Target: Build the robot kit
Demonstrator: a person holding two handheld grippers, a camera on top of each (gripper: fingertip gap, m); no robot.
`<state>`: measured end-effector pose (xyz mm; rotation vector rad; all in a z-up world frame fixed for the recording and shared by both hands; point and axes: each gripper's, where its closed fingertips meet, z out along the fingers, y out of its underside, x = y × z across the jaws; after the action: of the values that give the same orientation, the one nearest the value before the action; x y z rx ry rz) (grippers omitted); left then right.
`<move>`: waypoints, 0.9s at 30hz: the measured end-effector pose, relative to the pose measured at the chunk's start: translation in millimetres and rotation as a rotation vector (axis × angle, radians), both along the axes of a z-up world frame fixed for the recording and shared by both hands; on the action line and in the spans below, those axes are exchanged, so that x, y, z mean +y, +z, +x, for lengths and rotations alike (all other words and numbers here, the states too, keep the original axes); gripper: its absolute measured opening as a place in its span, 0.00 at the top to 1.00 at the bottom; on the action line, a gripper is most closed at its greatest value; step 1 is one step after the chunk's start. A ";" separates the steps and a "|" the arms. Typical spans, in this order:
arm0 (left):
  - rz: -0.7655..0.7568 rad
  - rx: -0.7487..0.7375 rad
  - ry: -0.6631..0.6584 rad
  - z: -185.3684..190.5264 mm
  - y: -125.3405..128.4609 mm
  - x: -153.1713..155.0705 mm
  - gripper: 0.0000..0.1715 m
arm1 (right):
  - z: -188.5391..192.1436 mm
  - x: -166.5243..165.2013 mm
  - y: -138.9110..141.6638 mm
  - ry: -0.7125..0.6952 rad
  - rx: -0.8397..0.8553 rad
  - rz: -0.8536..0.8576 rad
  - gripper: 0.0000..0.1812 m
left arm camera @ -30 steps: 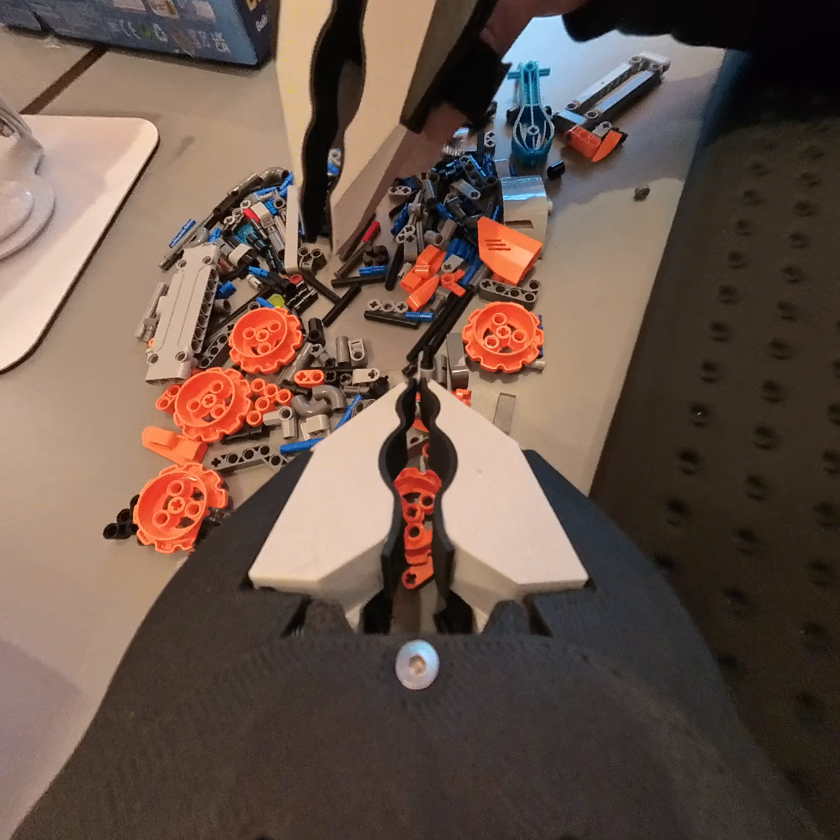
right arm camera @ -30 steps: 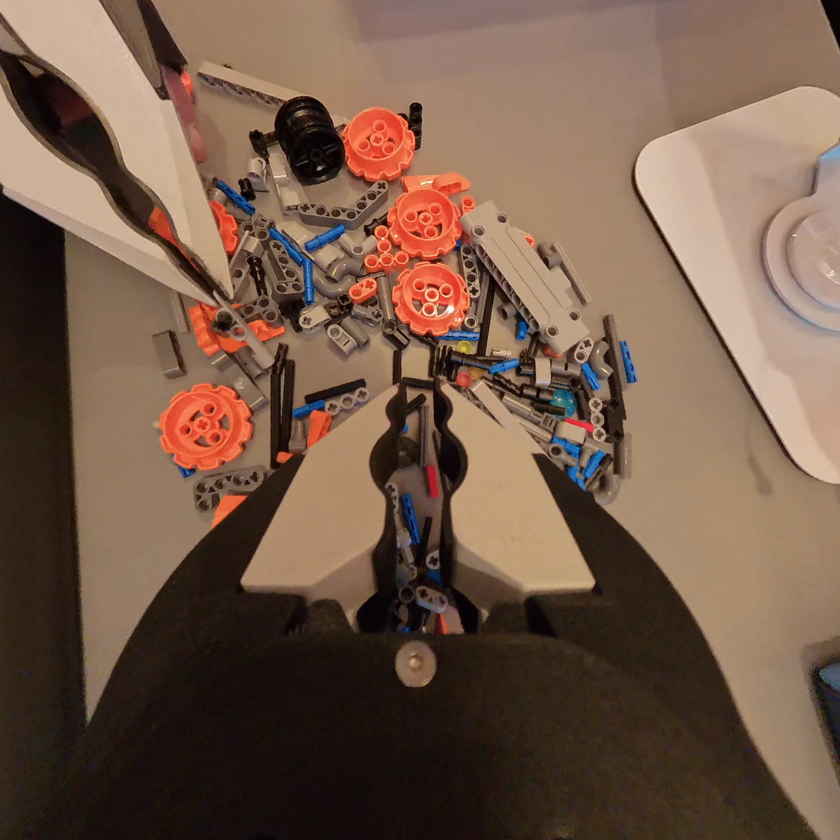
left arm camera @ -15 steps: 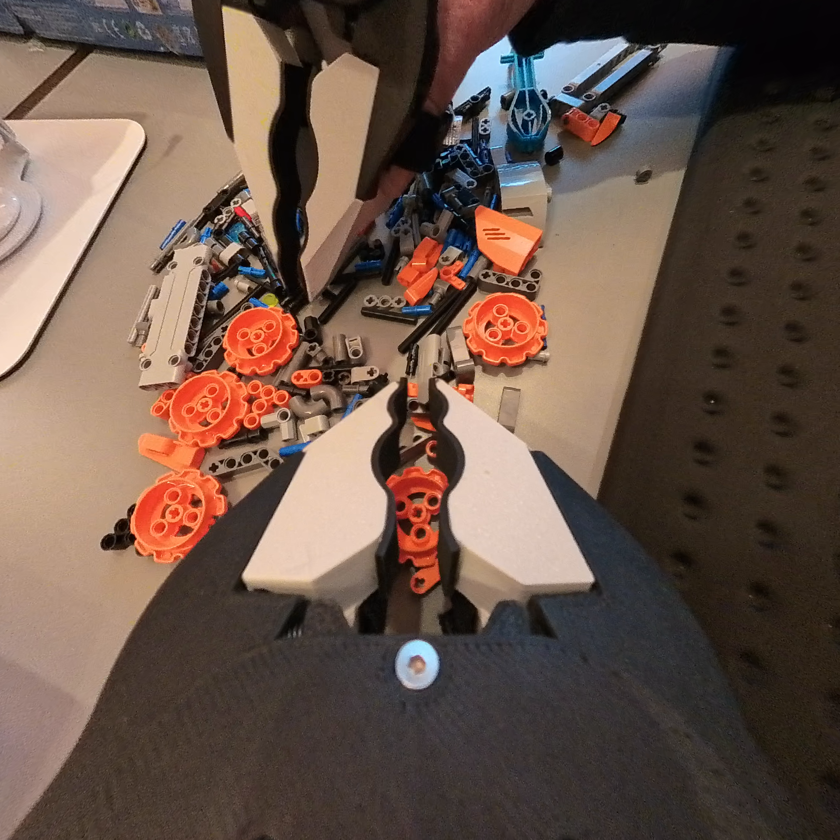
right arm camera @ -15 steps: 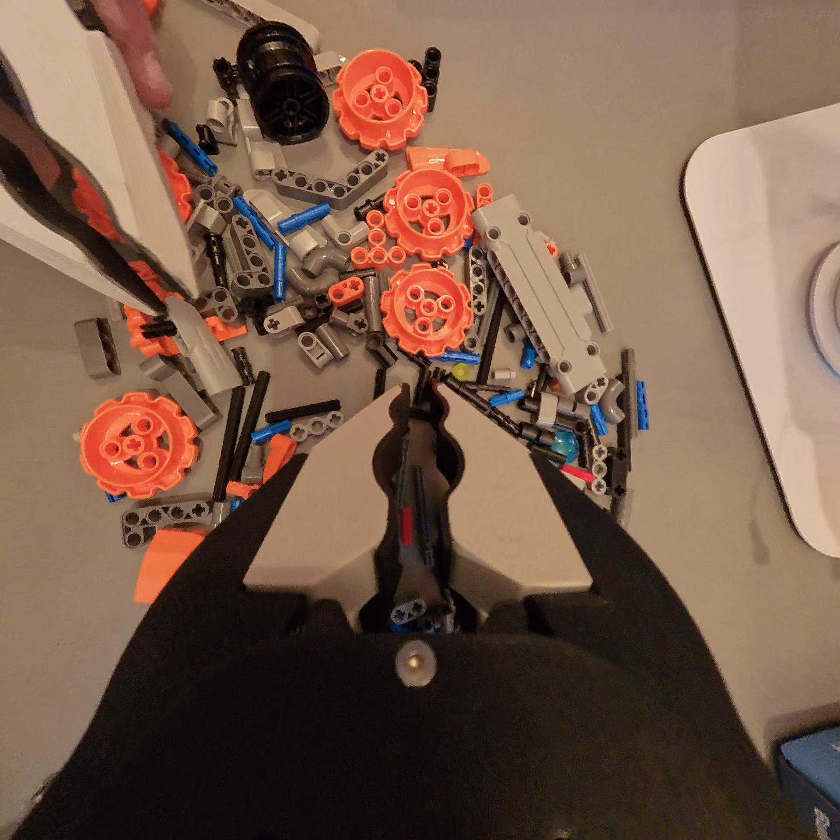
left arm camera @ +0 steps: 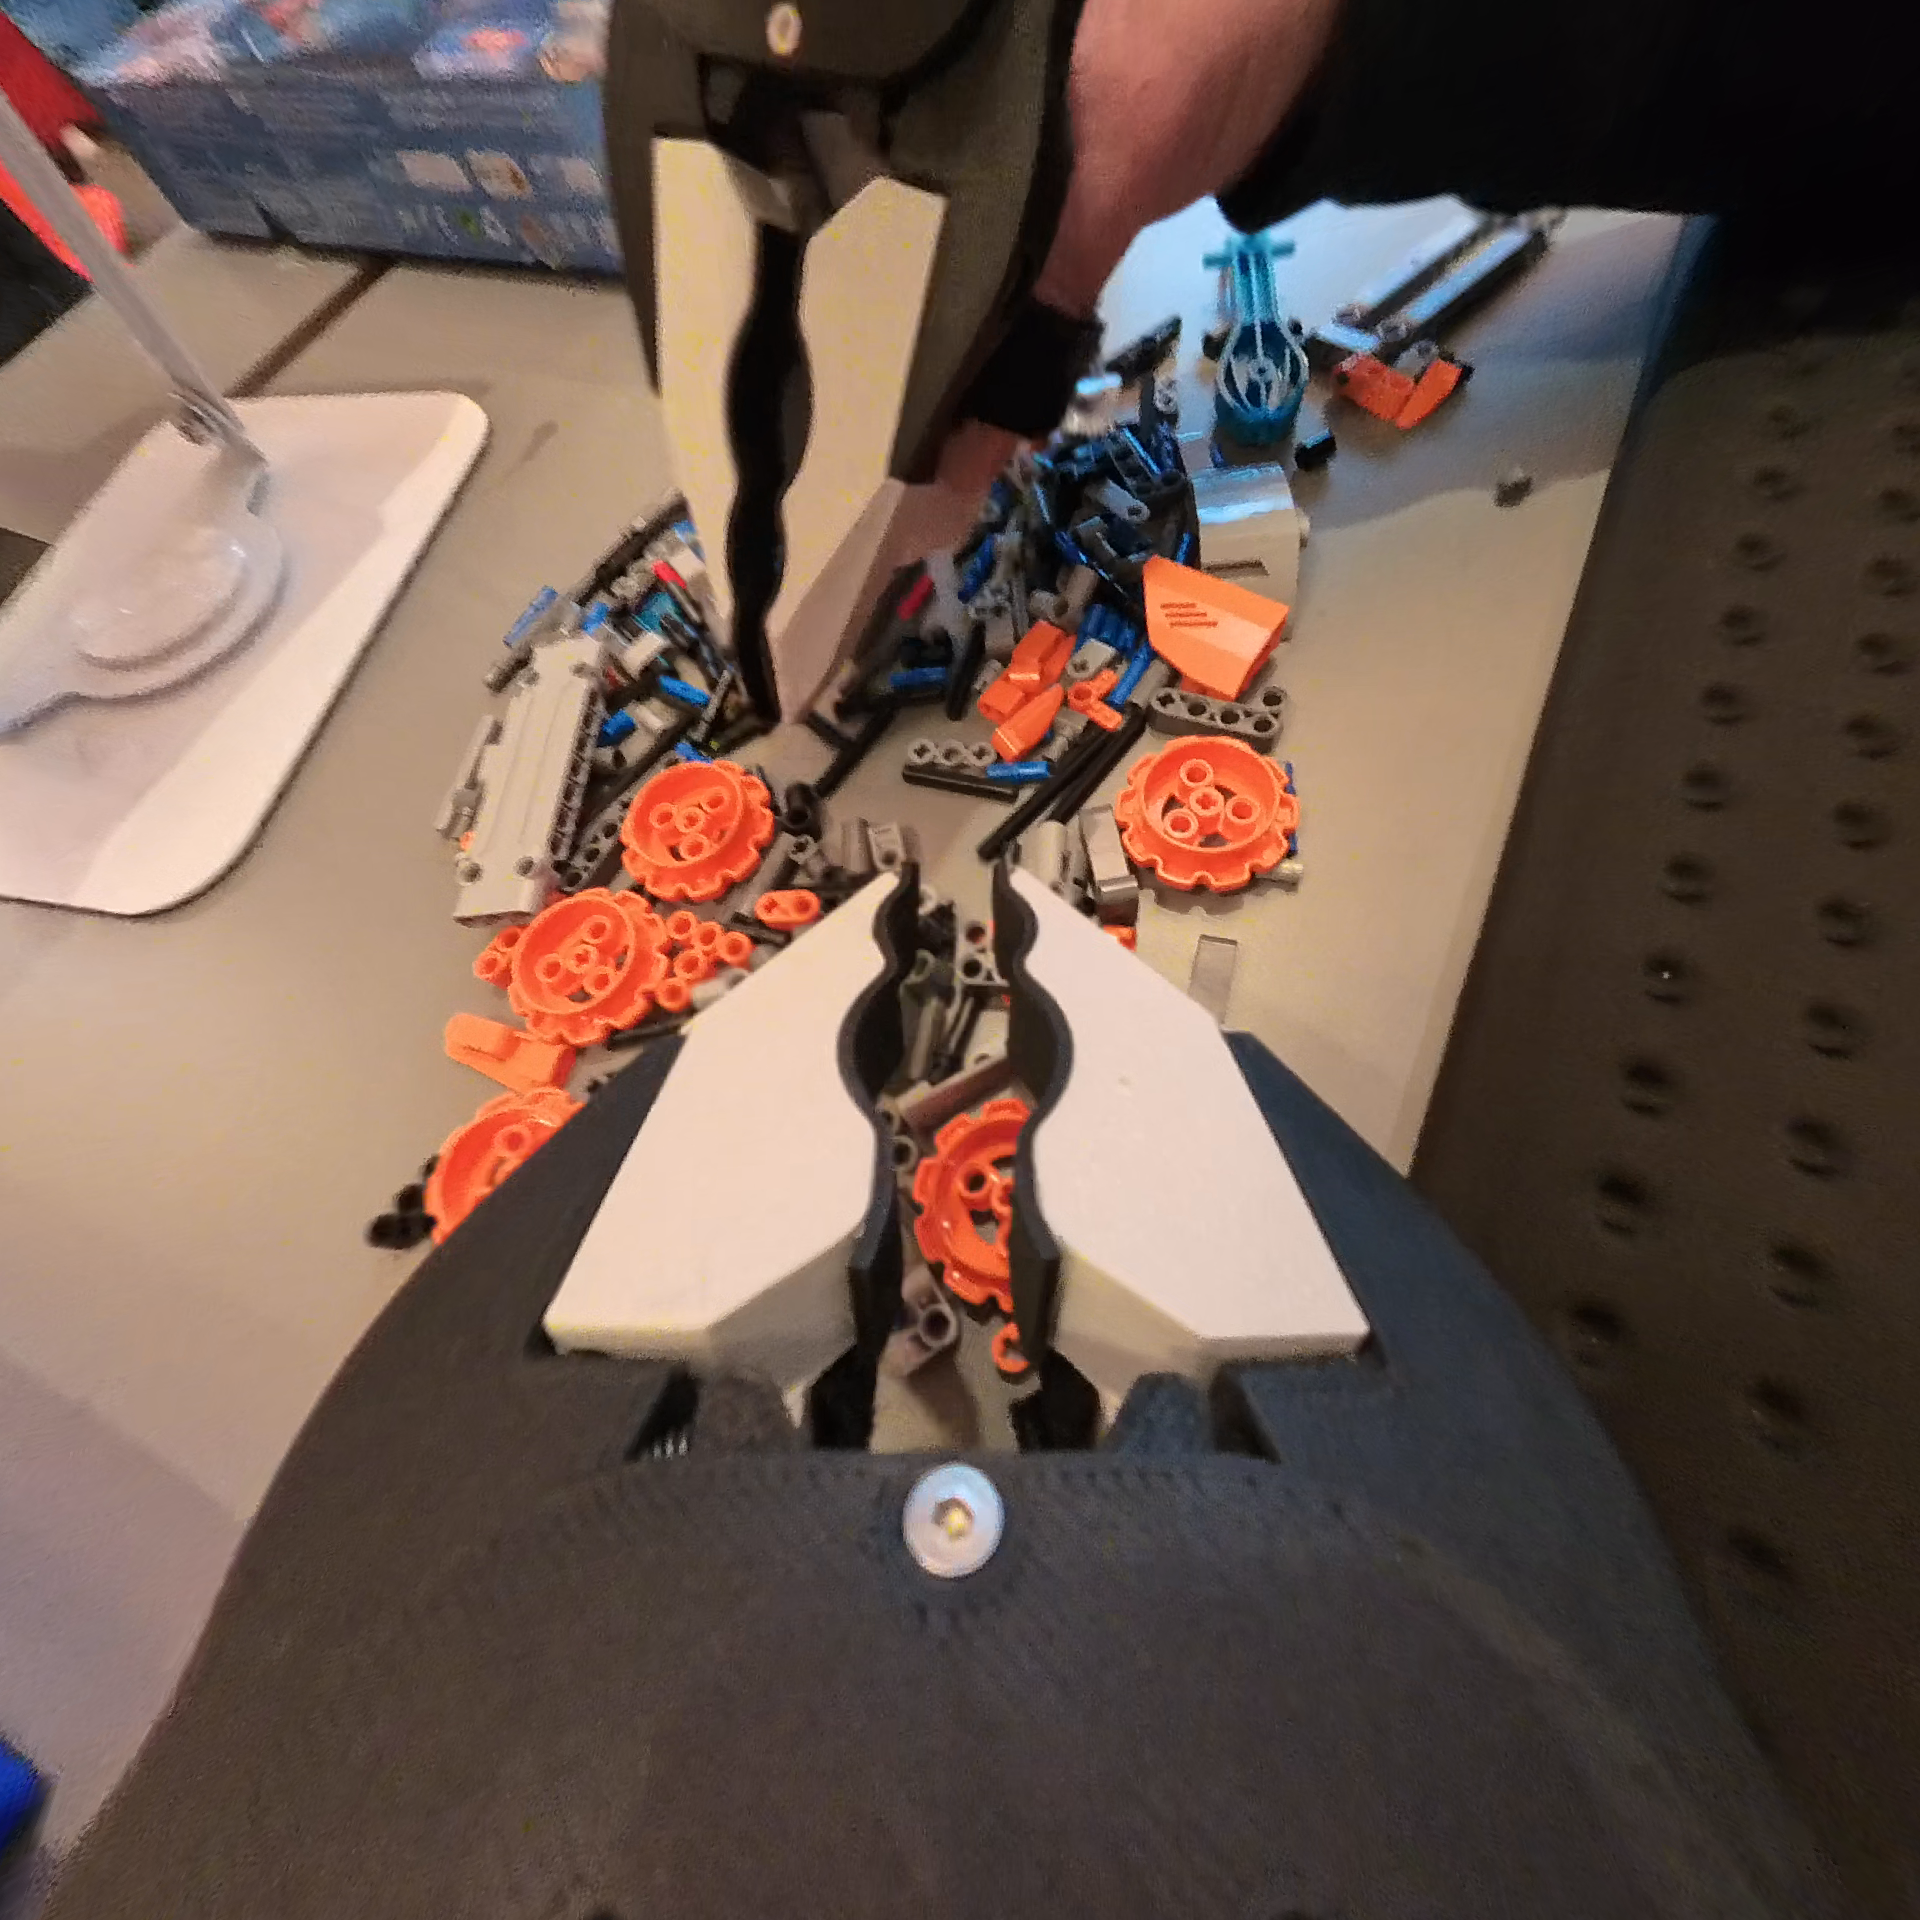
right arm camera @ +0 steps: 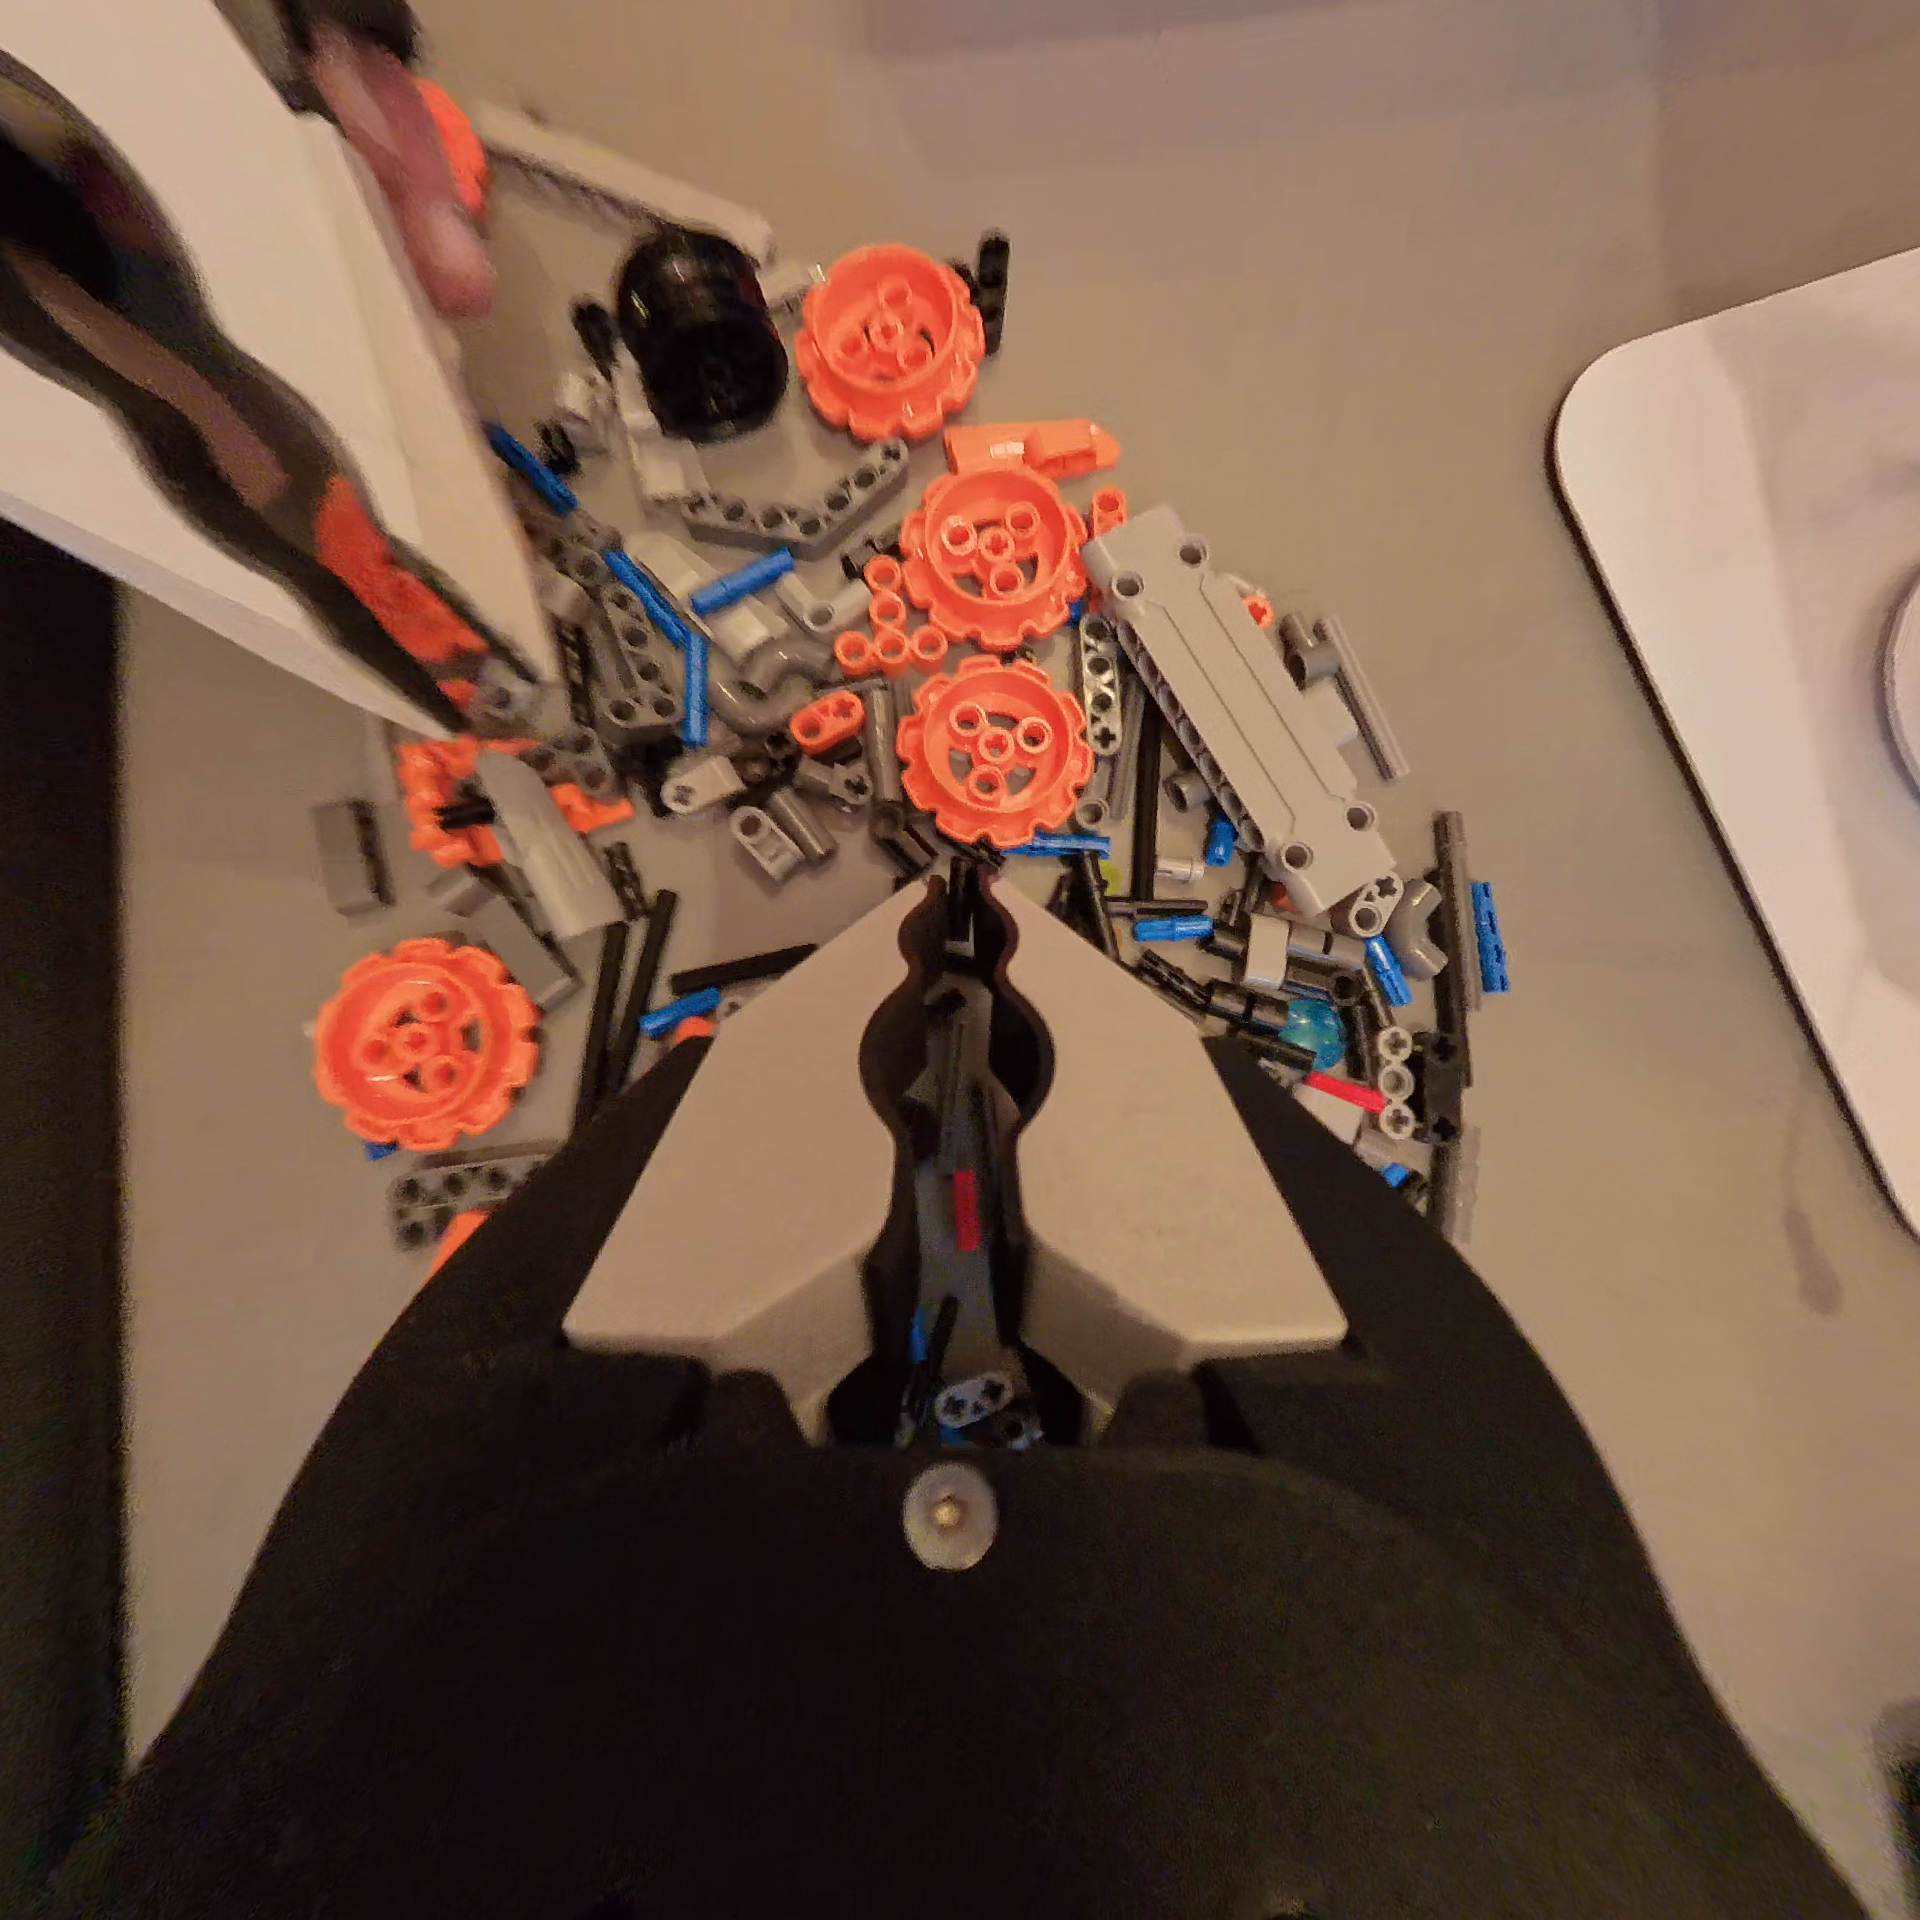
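At the far left a white flat stand base lies on the grey worktop, with a blue cardboard box behind it. Next comes a heap of small plastic building parts in orange, grey, black and blue, spread over the middle of the worktop. On its left edge lies a long light-grey studded panel, and just beside that sit several orange toothed wheels.

The right gripper, gripped by a person's hand, points steeply down into the far side of the heap. Its pale fingers are pressed almost together, and their tips are down among thin black rods just beside one orange wheel. Whether they pinch one of those rods, I cannot tell. Past it in its own view stands a black rubber tyre.

The left gripper hovers low over the near side of the heap. Its fingers stand a little apart and hold nothing. Through the gap I see grey pins and another orange wheel lying below.

Further right lie an orange wedge-shaped panel and one more orange wheel. A teal lattice piece rests well apart from them, toward the back. Beyond the worktop's right edge is a dark dimpled surface.
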<state>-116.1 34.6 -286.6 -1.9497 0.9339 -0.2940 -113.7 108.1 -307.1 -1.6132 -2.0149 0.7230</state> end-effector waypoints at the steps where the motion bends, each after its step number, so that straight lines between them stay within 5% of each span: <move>1: 0.032 -0.001 0.009 -0.9 6.4 2.9 0.92 | 0.6 -7.0 9.8 0.011 0.033 -0.062 0.99; 10: 0.333 0.230 -0.040 17.7 39.5 13.6 0.91 | 14.9 -66.0 67.3 0.165 0.173 -0.538 0.99; 14: 0.415 0.292 -0.045 21.6 46.4 12.6 0.98 | 16.8 -70.1 70.5 0.176 0.172 -0.604 0.99; 27: 0.521 0.489 -0.024 19.6 45.4 14.8 0.99 | 14.7 -67.6 69.9 0.115 0.148 -0.661 0.99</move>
<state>-96.4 49.5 -241.1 -1.5406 1.2015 0.4012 -99.1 40.5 -237.2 -1.7081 -1.8737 1.6306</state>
